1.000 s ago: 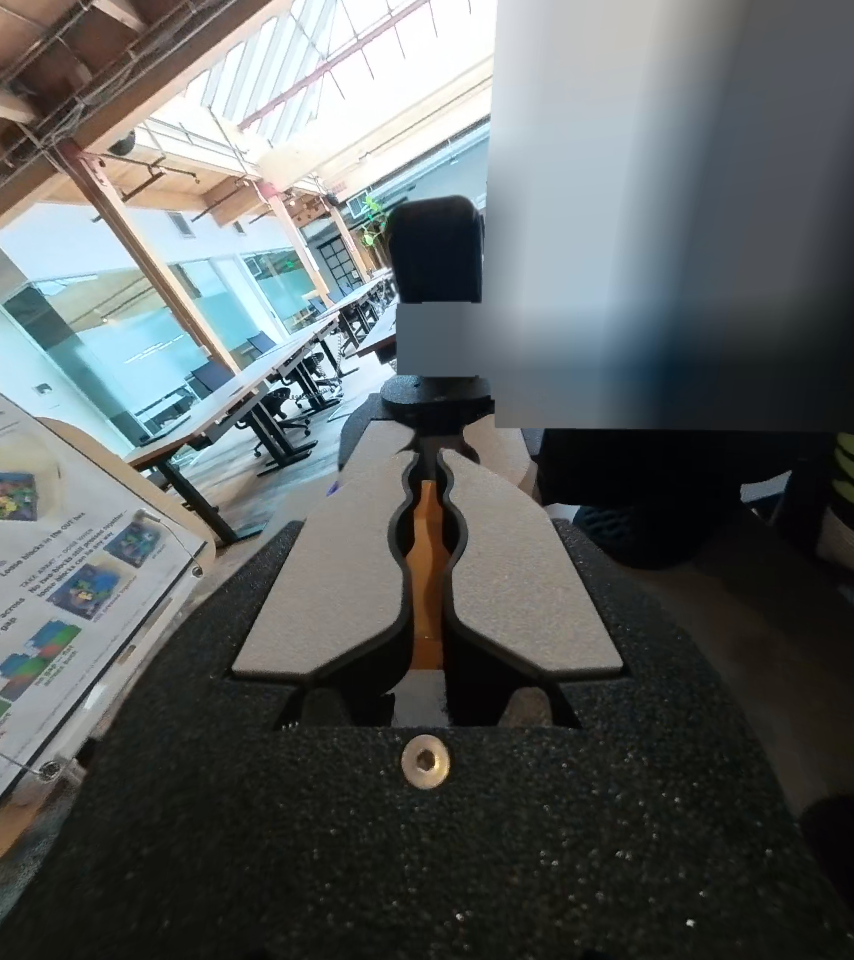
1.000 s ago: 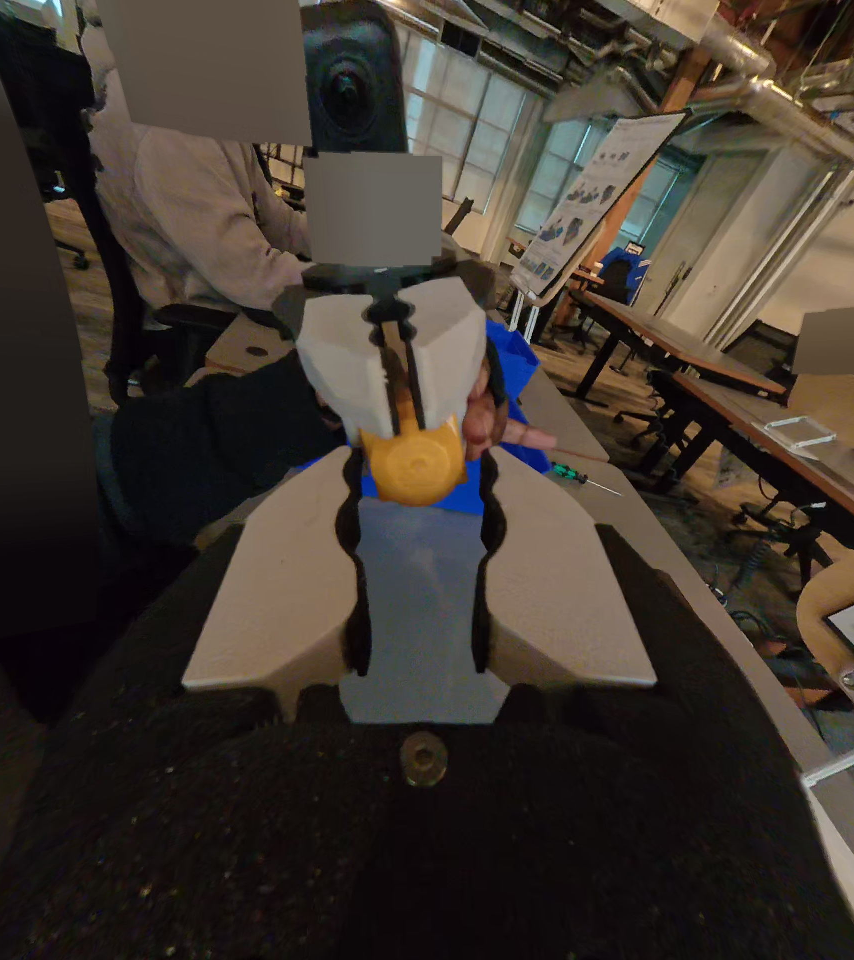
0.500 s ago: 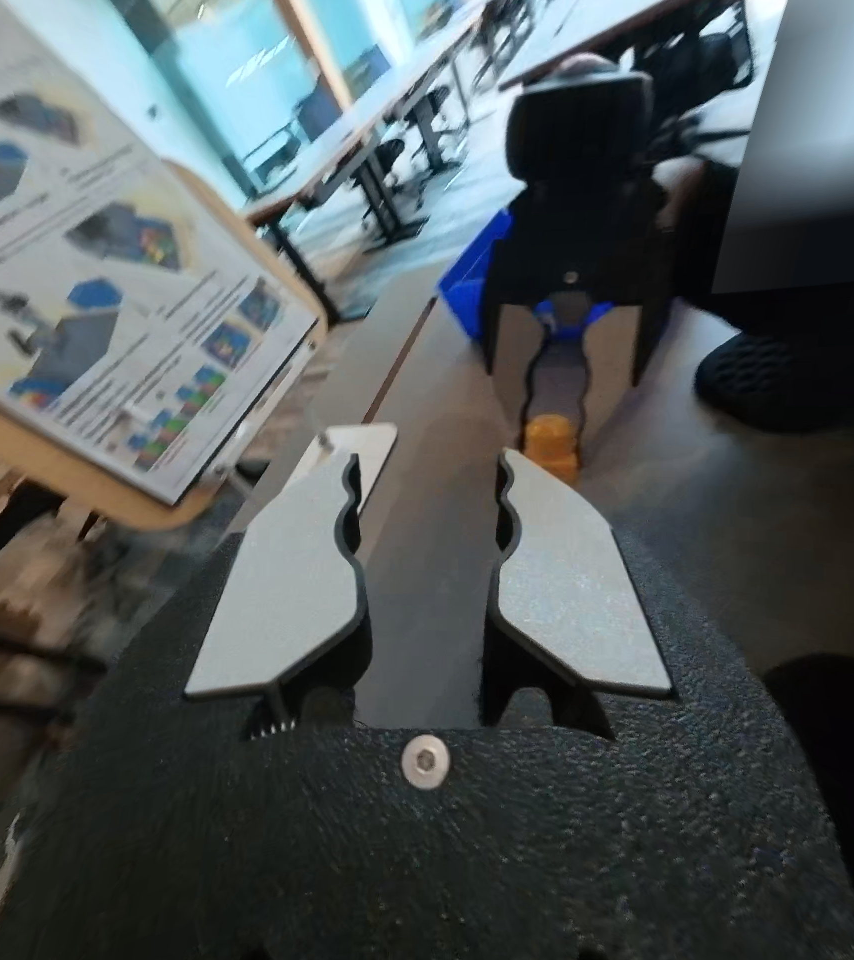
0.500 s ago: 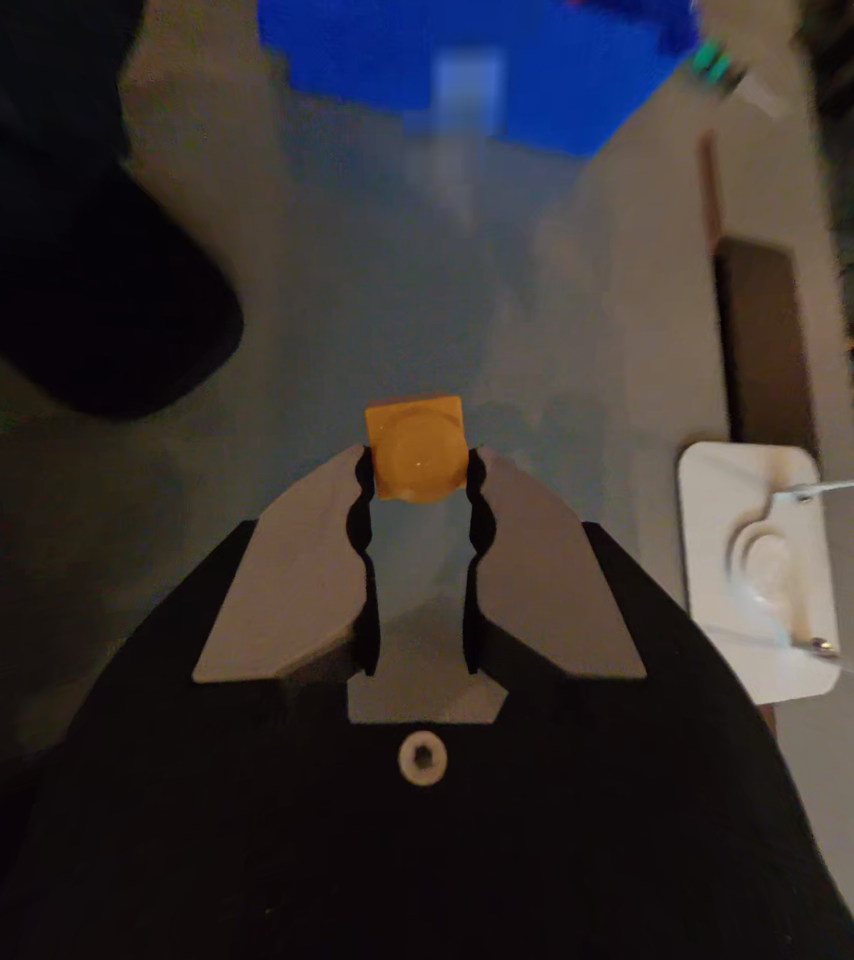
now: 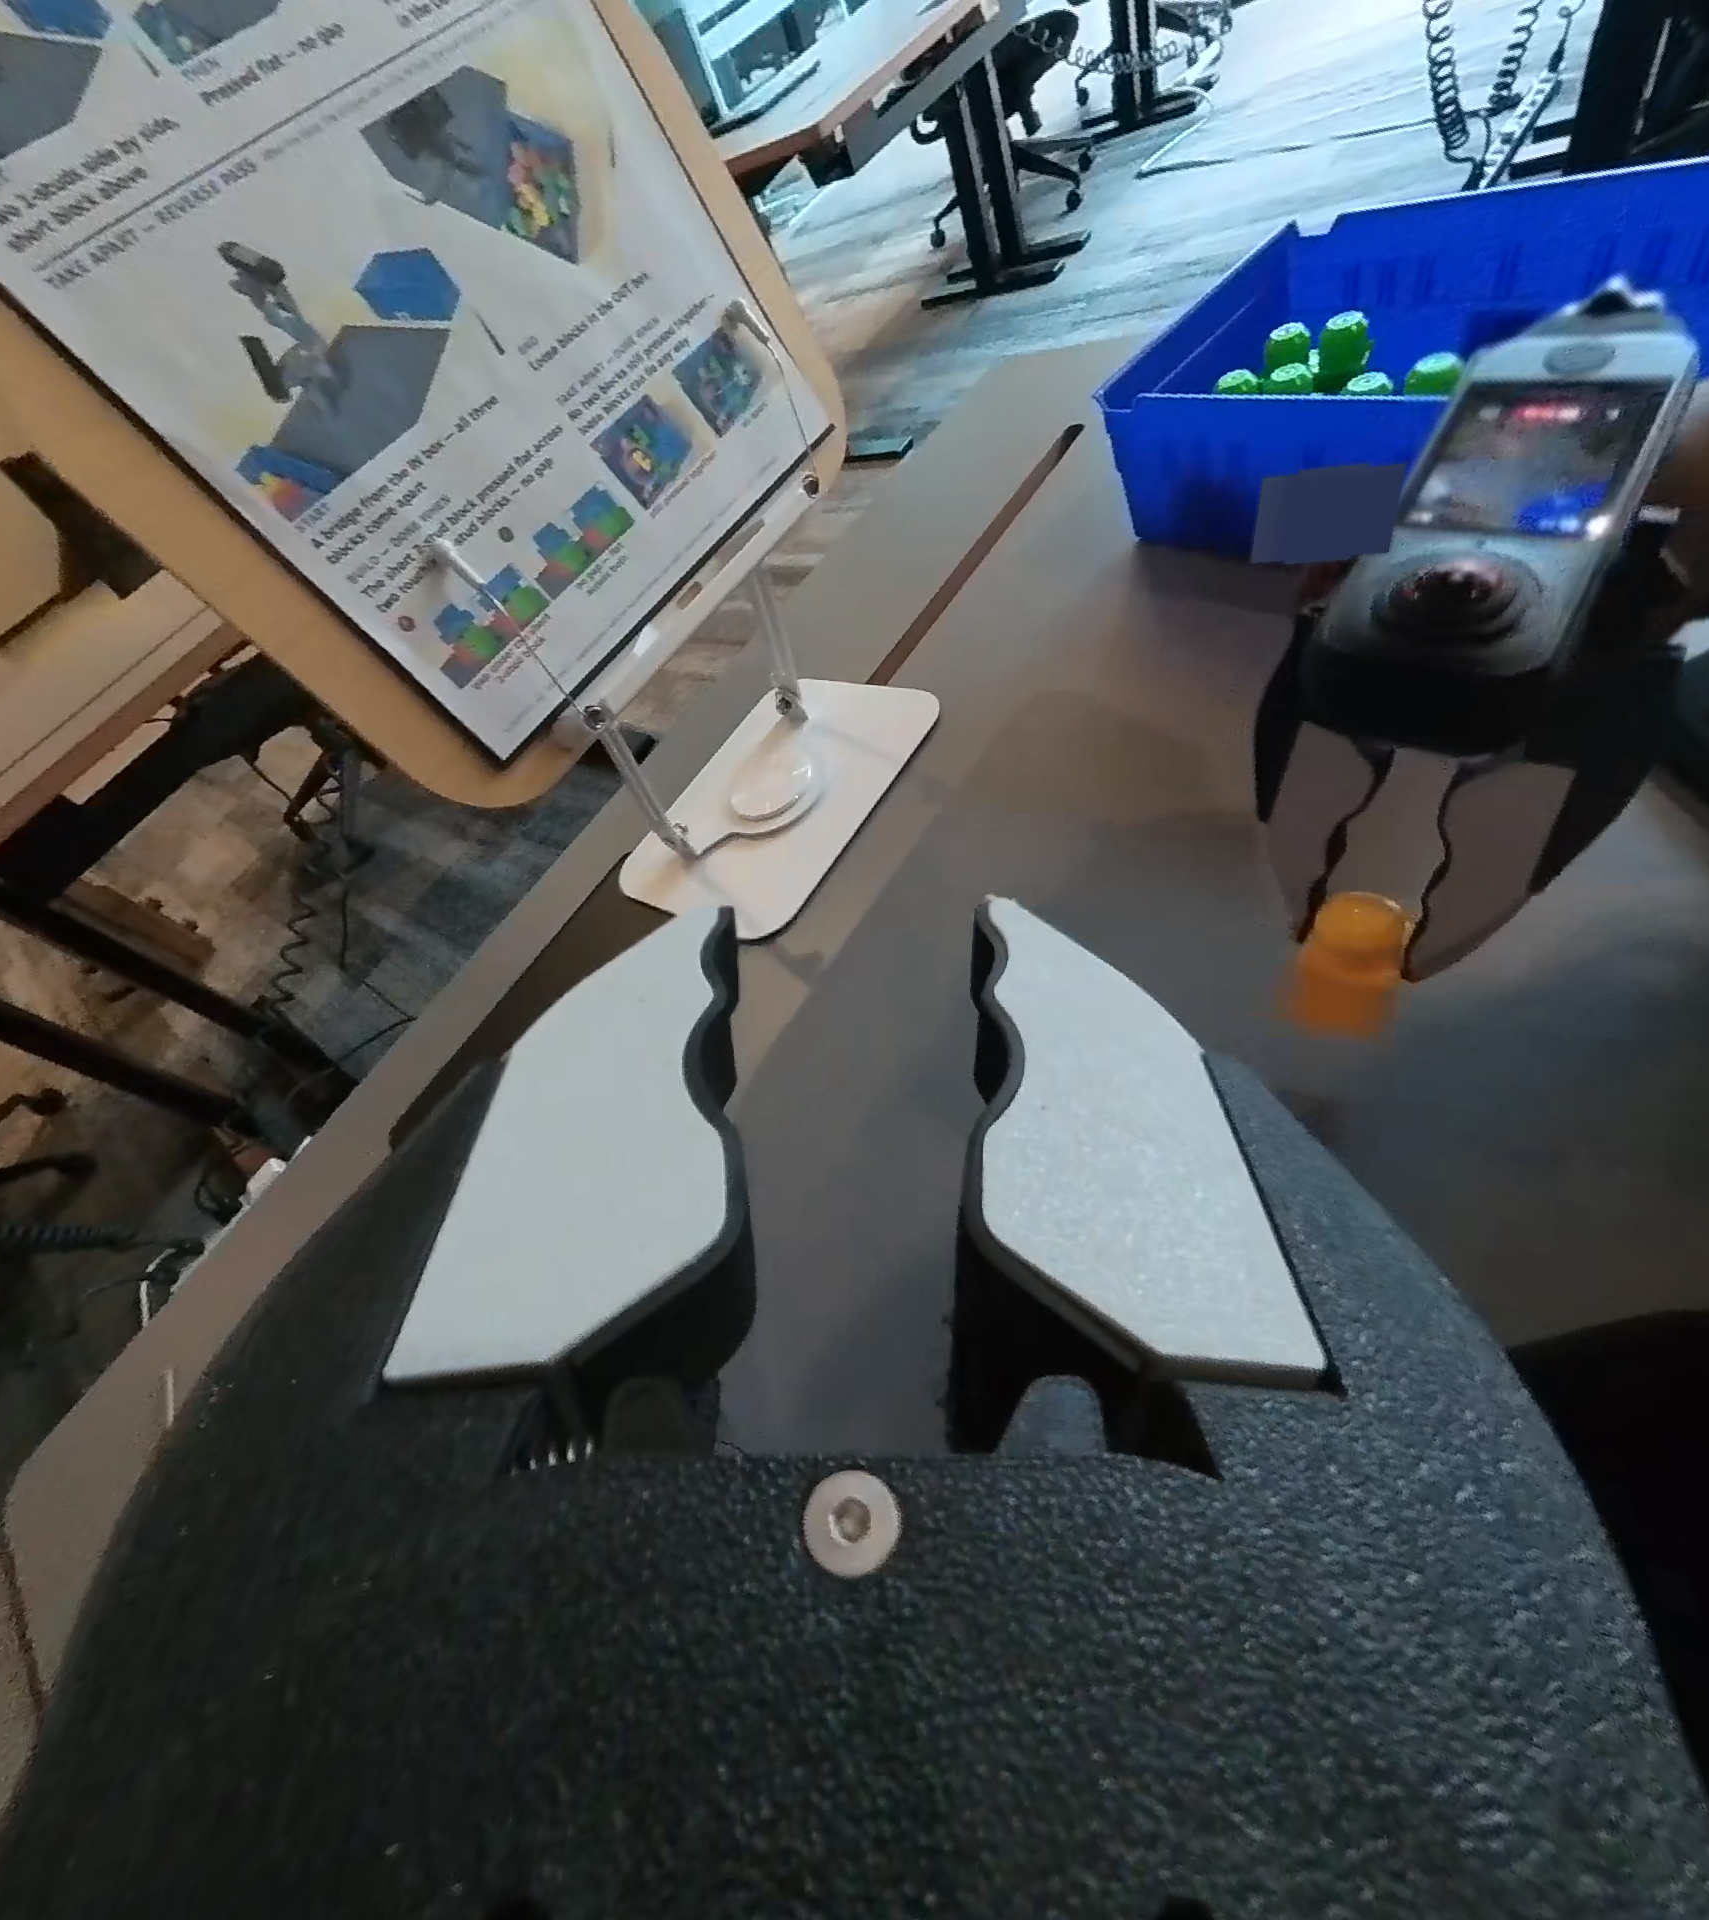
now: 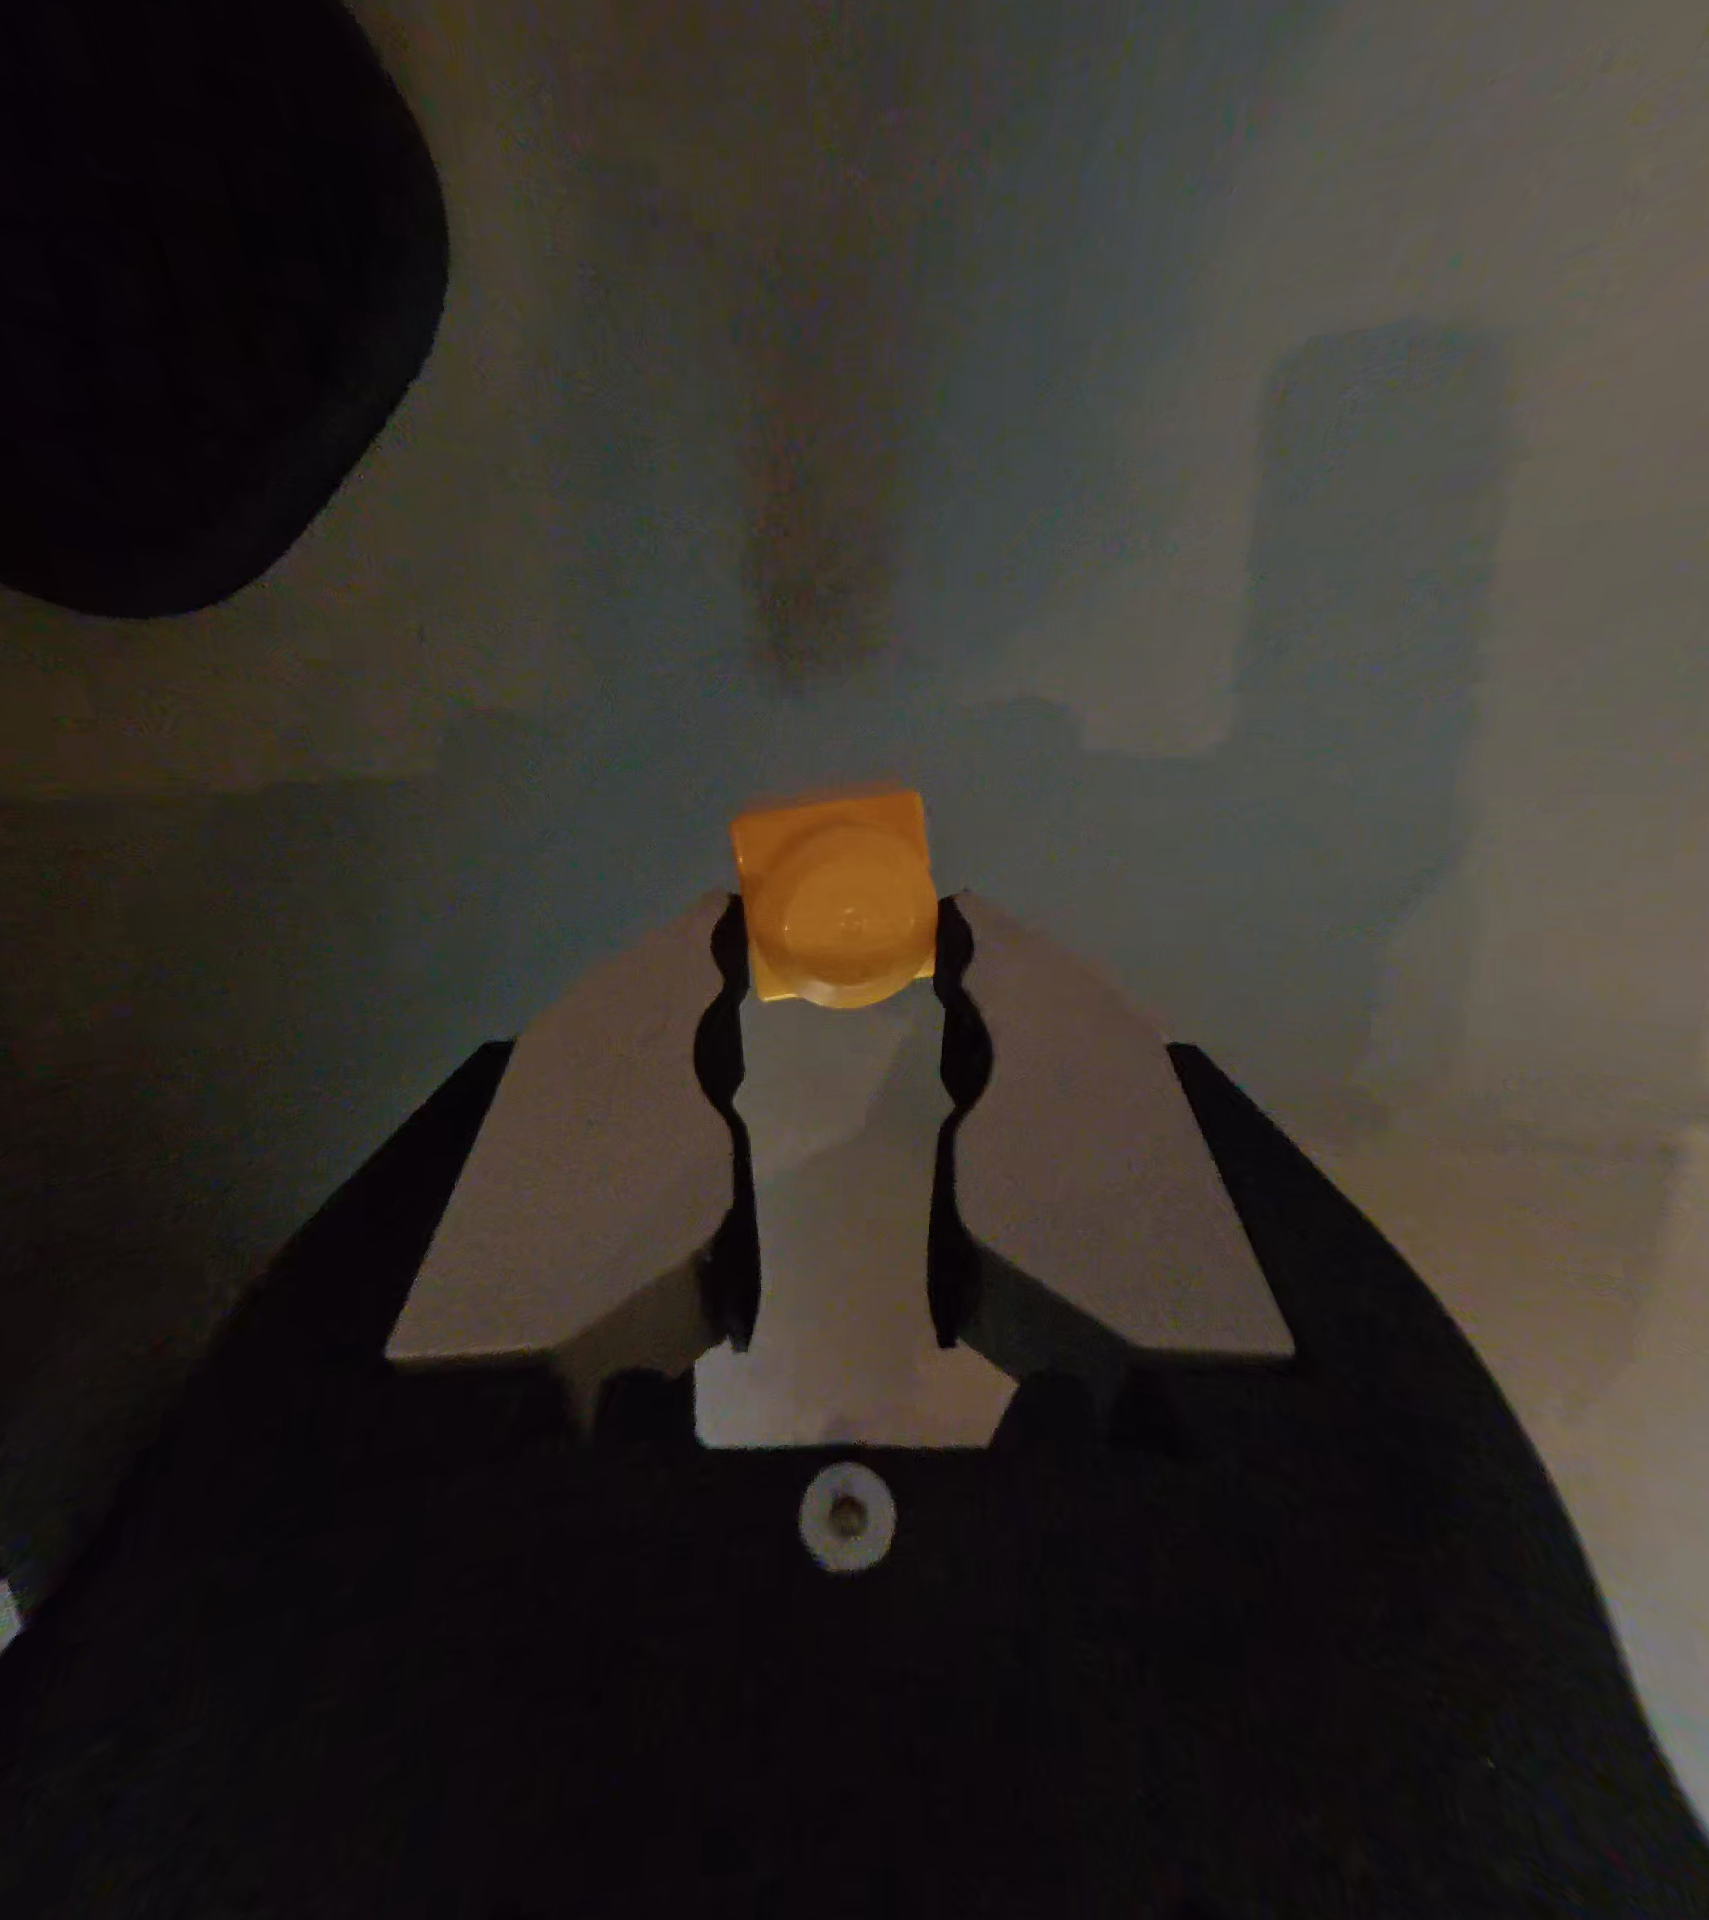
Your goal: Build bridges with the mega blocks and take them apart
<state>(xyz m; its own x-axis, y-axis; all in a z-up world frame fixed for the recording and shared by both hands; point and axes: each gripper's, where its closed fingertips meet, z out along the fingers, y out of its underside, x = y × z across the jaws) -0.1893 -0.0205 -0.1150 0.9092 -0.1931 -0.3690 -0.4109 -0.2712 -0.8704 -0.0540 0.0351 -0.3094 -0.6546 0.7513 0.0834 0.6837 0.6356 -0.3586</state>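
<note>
Nearest in the left wrist view, the left gripper [image 5: 848, 940] is hovering over the dark desk [image 5: 1089, 748] with its two fingers [image 5: 601, 1143] standing wide apart, and nothing is lying between them. Just beyond the left finger, the white base plate [image 5: 788, 790] of a stand is sitting on the desk near its edge, and thin metal rods are rising from it to carry a tilted instruction board [image 5: 310, 343] with printed pictures. A little farther to the right, the right gripper [image 5: 1359, 940] is pointing down at the desk, and its fingers are closing on the round stud of an orange block [image 5: 1338, 982]; I cannot tell whether the block is touching the desk or is just above it. In the right wrist view, the right gripper [image 6: 834, 899] is looking straight down, and the orange block [image 6: 834, 894] is sitting between the fingertips [image 6: 694, 925], which are touching its two sides, with its stud facing the camera. A dark rounded shape [image 6: 133, 291] is filling the upper left corner there. At the far end of the desk, a blue bin [image 5: 1452, 343] is standing, and green blocks [image 5: 1328, 364] are lying inside it. Behind the desk, other tables and office chairs [image 5: 995, 156] are standing on the floor.
</note>
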